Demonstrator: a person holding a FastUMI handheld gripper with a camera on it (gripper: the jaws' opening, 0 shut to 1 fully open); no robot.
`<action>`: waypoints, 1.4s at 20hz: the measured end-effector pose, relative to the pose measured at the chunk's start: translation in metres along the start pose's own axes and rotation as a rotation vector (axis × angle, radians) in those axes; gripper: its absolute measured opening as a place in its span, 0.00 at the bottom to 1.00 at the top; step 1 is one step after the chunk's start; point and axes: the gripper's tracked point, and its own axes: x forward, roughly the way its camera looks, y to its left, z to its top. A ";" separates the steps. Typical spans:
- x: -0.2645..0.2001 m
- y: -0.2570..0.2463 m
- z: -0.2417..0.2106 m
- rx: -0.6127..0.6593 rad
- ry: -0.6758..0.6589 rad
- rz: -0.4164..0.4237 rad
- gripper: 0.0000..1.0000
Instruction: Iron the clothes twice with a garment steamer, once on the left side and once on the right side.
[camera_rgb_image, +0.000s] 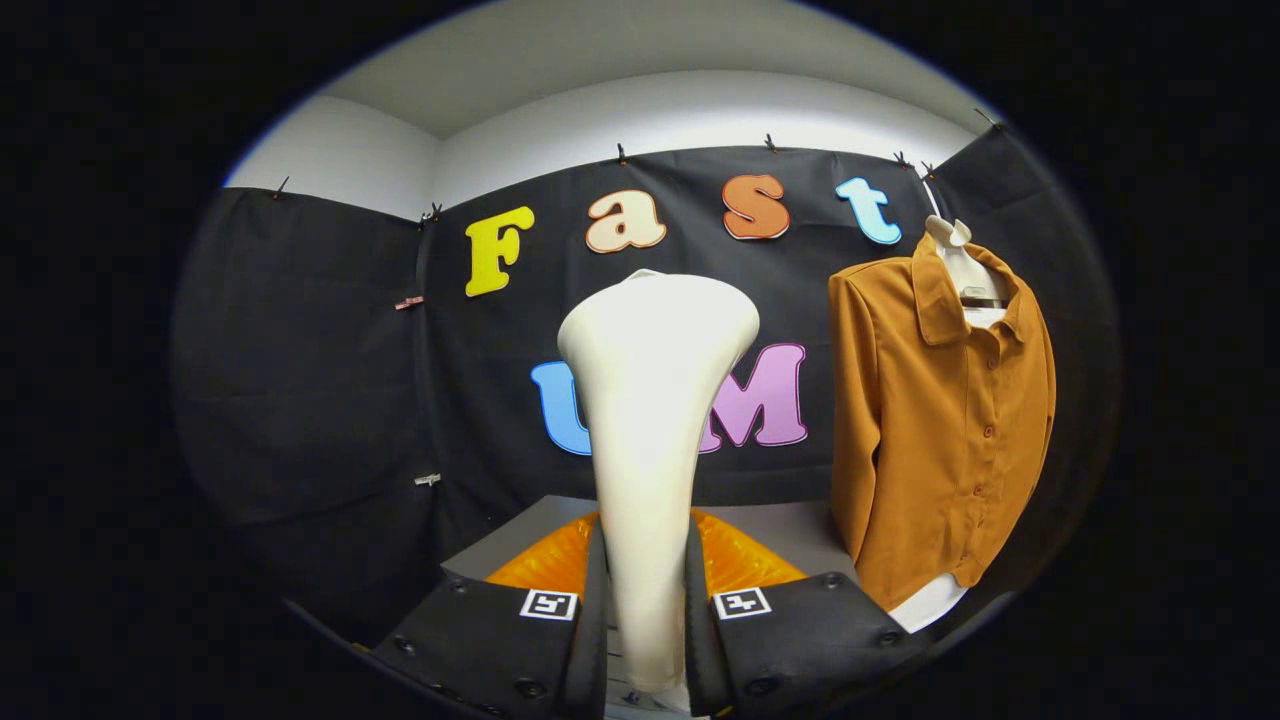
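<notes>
Steamer gripped upright between the fingers, shirt hanging off to the right.

Black cloth wall stands at the left, pinned along its top edge with small clips; a grey table shows low down, beyond the fingers; the gripper has both fingers pressed against the narrow white handle of the garment steamer, one on each side, so it is clenched on it; the steamer rises straight up from between the fingers and flares into a broad white head at the top; further right, apart from the steamer and beyond the fingers, the brown shirt hangs on a white hanger against the cloth, buttoned down its front, collar open, its hem reaching down near the table's far right end.
</notes>
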 end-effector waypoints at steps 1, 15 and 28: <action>0.001 0.000 0.000 -0.001 -0.001 0.001 0.35; 0.020 -0.008 -0.003 -0.023 0.007 -0.004 0.35; 0.029 -0.019 -0.007 -0.037 0.016 -0.019 0.35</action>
